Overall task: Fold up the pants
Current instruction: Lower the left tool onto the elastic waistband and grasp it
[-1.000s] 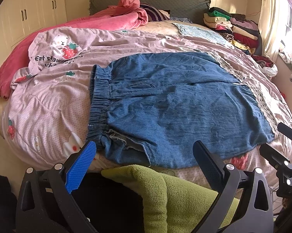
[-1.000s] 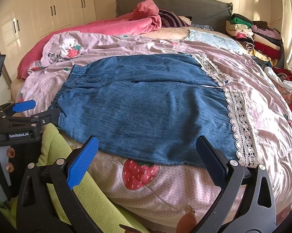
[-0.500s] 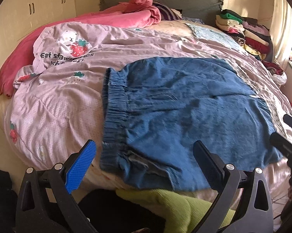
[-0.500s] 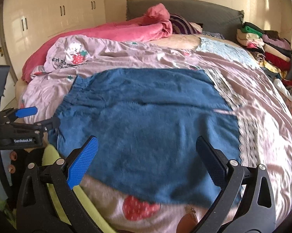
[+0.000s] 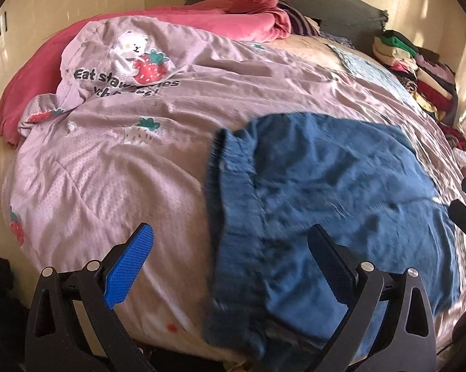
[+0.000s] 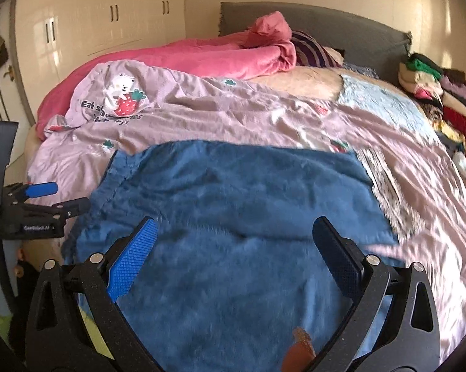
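The blue pants [image 5: 341,204] were spread flat on the bed, over a lilac quilt [image 5: 115,167] printed with strawberries. In the left wrist view the gathered waistband [image 5: 229,198] was seen running up between the jaws and slightly toward the right one, with the legs stretching off beyond the right jaw. In the right wrist view the cloth filled the whole gap between the jaws and ran on ahead of them, and lace trim [image 6: 384,192] was seen past the right jaw, at the leg ends.

The left gripper [image 5: 229,269] was spread wide with nothing in it; the right gripper [image 6: 236,266] was likewise wide apart and empty, both held just above the cloth.

The pants were judged to be light, soft denim: limp, easily wrinkled and liable to sag or slide on the smooth quilt when lifted. A hold was judged best taken at the thick elastic waistband with one gripper and at the hem with the other, so a whole edge could be carried over together.

A pink blanket [image 5: 183,12] and a stack of folded clothes [image 5: 419,62] were seen far ahead of the jaws.
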Motion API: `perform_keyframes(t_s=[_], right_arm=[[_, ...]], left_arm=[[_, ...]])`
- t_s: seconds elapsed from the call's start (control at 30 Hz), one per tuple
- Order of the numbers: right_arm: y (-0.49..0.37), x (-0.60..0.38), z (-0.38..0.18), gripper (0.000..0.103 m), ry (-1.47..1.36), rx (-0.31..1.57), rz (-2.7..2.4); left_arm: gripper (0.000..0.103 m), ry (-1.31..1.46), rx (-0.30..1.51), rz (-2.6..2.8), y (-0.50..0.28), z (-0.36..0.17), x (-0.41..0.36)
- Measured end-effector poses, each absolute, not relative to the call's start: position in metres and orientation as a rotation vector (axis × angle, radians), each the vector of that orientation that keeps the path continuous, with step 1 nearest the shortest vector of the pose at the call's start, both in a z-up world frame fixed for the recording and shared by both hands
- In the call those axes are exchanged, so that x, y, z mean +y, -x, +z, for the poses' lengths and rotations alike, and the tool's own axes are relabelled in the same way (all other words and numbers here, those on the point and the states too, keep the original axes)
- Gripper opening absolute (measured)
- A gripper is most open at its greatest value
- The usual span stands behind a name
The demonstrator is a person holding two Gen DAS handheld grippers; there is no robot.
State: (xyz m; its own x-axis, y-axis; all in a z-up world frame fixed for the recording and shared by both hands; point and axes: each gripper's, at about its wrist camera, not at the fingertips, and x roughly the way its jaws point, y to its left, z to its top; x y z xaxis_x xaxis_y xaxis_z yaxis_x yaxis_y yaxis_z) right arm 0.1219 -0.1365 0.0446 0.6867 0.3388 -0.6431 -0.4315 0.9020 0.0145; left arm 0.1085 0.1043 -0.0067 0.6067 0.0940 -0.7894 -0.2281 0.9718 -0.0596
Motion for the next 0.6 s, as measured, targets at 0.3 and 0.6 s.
perform_keyframes(t_s=[0.3,0.6], right_arm=[[-0.171,-0.102,0.034,0.095,0.274,0.693,0.448],[-0.219,-0.072,0.019,0.095,0.321,0.753,0.492]], left_arm=[[0.099,0.194,0.896,0.193,-0.154,-0.016,0.143],[0.099,0.117,0.924,0.182,-0.202,-0.031,0.147]])
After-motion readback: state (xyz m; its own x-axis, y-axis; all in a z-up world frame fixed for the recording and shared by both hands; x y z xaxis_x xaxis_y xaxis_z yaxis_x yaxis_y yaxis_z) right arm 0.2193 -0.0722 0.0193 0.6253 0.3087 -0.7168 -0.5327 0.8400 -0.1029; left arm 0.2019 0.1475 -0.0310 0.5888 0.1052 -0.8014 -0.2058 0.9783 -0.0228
